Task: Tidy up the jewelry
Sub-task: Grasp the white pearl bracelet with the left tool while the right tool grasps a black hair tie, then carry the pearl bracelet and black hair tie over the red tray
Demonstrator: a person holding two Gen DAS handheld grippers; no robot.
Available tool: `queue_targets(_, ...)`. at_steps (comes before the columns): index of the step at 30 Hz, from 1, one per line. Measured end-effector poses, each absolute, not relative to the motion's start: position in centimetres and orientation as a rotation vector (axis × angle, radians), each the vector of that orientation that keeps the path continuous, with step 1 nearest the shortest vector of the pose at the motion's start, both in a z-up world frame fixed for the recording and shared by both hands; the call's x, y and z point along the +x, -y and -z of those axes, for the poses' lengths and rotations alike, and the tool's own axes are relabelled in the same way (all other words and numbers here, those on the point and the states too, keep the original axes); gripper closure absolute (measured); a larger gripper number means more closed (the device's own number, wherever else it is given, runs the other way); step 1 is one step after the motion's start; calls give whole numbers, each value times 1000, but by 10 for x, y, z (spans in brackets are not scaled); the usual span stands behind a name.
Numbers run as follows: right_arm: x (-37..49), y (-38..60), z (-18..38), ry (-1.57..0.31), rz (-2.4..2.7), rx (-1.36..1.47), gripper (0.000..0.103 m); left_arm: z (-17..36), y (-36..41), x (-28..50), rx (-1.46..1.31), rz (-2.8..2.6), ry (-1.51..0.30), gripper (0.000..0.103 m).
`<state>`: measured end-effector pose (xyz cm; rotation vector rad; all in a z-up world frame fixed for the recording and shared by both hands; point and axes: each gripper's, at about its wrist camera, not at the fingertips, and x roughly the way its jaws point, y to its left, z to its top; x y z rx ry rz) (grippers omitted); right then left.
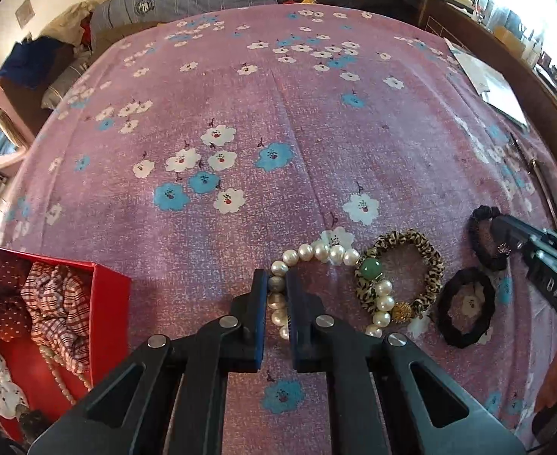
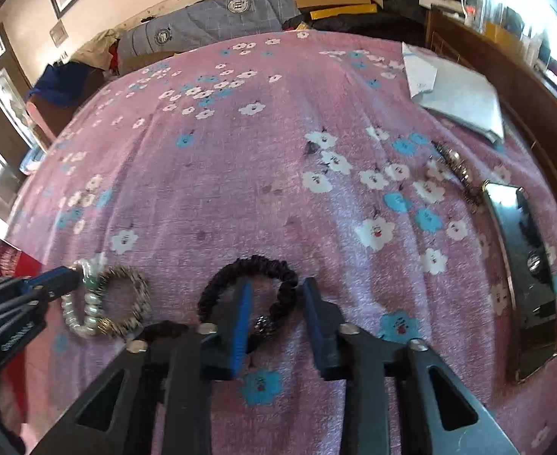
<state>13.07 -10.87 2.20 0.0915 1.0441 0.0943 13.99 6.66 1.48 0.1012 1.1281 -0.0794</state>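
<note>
Ahead of both claws the flowered bedspread point(image 1: 297, 121) lies open and bare. A red box point(image 1: 104, 303) blocks the left claw's point(image 1: 277, 284) left side, while a phone point(image 2: 521, 265) and papers point(image 2: 457, 94) crowd the right claw's point(image 2: 274, 295) right.

**Daylight from the right, blown out at the rim**

Both fisheye views are bright and mostly sharp at the centre. Strong daylight enters at the upper right, where the window area point(image 1: 544, 3) washes out to white. The bed cover point(image 1: 278, 113) is evenly lit, with soft, short shadows. Straight lines bow hard toward the edges, and the dark corners vignette. A phone screen point(image 2: 521, 265) carries glare.
</note>
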Motion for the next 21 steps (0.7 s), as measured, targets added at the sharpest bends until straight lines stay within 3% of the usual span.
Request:
queue_targets(3,131,114,-23,-1043,-85,113,96,-26,-67,131,88,96,-1113,94)
queue_targets(21,41,112,-113,-877,-181,212,96,-153,-97,23,-30,122,-928,94)
